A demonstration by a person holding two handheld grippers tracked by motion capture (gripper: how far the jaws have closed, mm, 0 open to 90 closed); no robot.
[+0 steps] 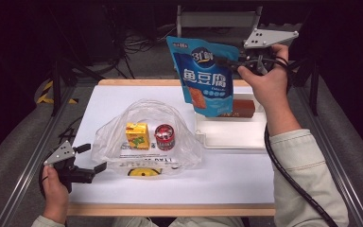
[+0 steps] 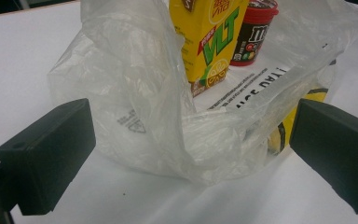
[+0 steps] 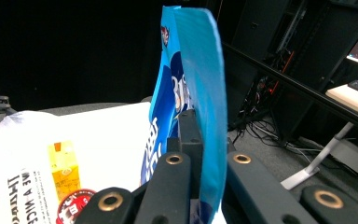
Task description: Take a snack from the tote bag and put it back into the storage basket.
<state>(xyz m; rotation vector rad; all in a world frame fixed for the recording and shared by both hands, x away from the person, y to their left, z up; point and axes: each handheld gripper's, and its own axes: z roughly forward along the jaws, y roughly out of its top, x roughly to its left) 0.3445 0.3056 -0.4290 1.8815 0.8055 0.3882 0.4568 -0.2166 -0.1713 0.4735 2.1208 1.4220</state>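
**Blue pouch aloft, bag mouth slack**

Nearest us, lower left of the high view, our left gripper (image 1: 90, 158) waits with jaws spread beside the crumpled clear plastic bag (image 1: 144, 137), gripping nothing. Inside the bag stand a yellow juice carton (image 1: 137, 135) and a red-lidded candy tub (image 1: 165, 137). Farther off, upper right, our right gripper (image 1: 238, 61) is clenched on the glossy blue snack pouch (image 1: 203, 75), hanging above the white tray (image 1: 231, 135). The pouch could snag the limp rim or topple the carton, since nothing props the opening.
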